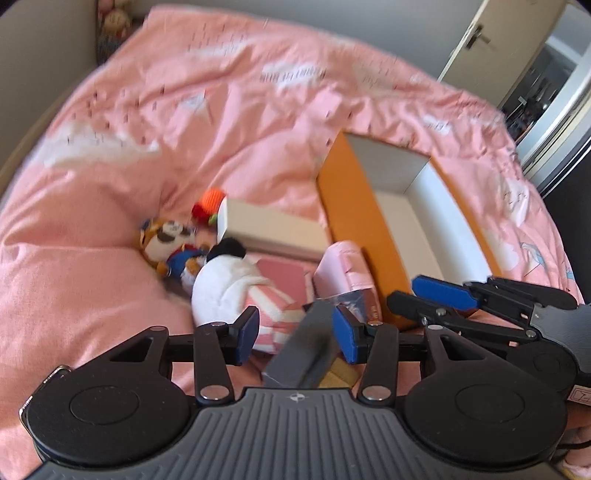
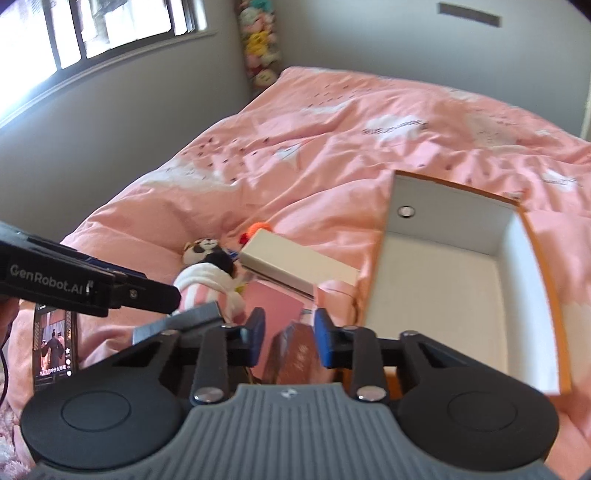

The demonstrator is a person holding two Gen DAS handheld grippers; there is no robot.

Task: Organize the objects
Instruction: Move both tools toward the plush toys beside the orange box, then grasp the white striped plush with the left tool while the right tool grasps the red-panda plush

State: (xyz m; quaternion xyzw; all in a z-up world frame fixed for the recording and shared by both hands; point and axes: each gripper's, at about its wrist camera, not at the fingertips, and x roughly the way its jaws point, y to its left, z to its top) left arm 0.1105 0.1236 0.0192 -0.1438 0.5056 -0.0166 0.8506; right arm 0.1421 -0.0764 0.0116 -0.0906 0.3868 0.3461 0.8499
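Left wrist view: my left gripper (image 1: 295,330) points down at a bed with a pink blanket (image 1: 258,110). A dark grey box (image 1: 303,347) sits tilted between the jaws. It is by the right pad, but I see a gap at the left pad, so the jaws are loose and not squeezing it. Just past the jaws lies a white soft toy (image 1: 221,284). Farther ahead is a long white box (image 1: 273,225), with a small tiger toy (image 1: 166,240) to its left. Ahead and to the right of the jaws stands a big orange box (image 1: 354,206), white inside, with nothing in it. My right gripper (image 1: 404,291) comes in from the right, its tips near a brown box (image 1: 369,308). A pale door (image 1: 476,44) stands far off to the right.

Right wrist view: my right gripper (image 2: 290,334) has the brown box (image 2: 295,354) between its jaws. The jaws are close to it, but the picture is blurry and I cannot tell if they squeeze it. The orange box (image 2: 546,273) is ahead to the right. The left gripper (image 2: 170,295) reaches in from the left. A phone (image 2: 55,343) lies on the blanket far left of the jaws. Behind the bed are a grey wall (image 2: 110,129) and a bright window (image 2: 110,29)
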